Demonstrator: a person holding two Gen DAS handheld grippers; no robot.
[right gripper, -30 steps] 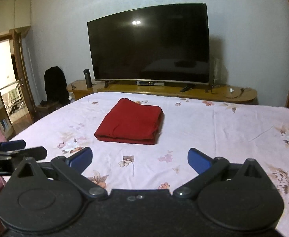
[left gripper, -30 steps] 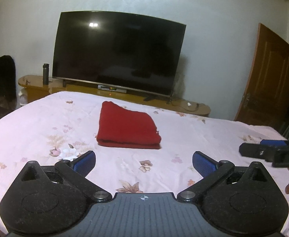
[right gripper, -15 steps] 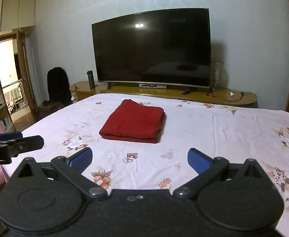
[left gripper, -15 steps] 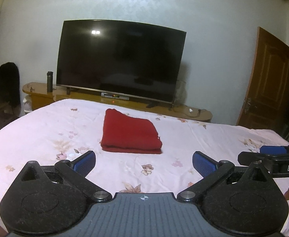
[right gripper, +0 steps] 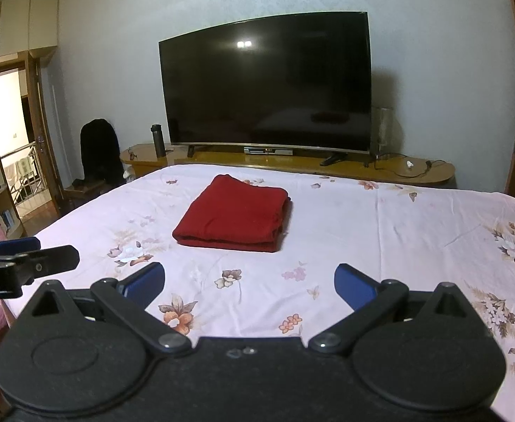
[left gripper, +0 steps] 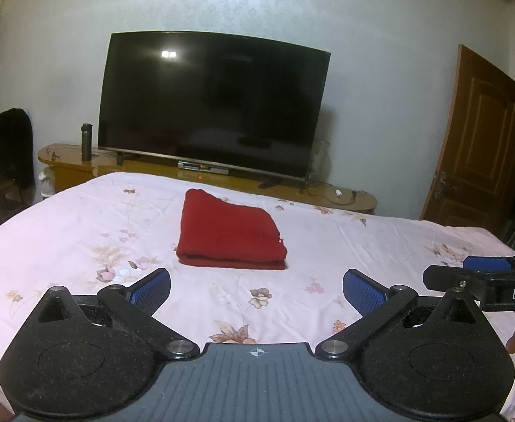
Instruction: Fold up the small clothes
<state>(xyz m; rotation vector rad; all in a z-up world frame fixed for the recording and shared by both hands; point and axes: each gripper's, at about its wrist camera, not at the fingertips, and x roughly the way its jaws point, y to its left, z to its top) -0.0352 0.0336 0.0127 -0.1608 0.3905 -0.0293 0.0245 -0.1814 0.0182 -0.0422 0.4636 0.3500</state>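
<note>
Both grippers, left [left gripper: 256,286] and right [right gripper: 249,279], hang spread wide and empty over the near bed [left gripper: 380,246] edge. The red garment [left gripper: 227,235] sits mid-bed, looks fully folded, so I'd guess nothing's left but backing off or fetching another piece.

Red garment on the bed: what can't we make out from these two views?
- Red garment: what kind it is; folded up in both views, inner layers hidden.
- Its underside: hidden against the bedsheet.
- Right gripper in the left wrist view: cut off by the right edge.
- Left gripper in the right wrist view: cut off by the left edge.
</note>
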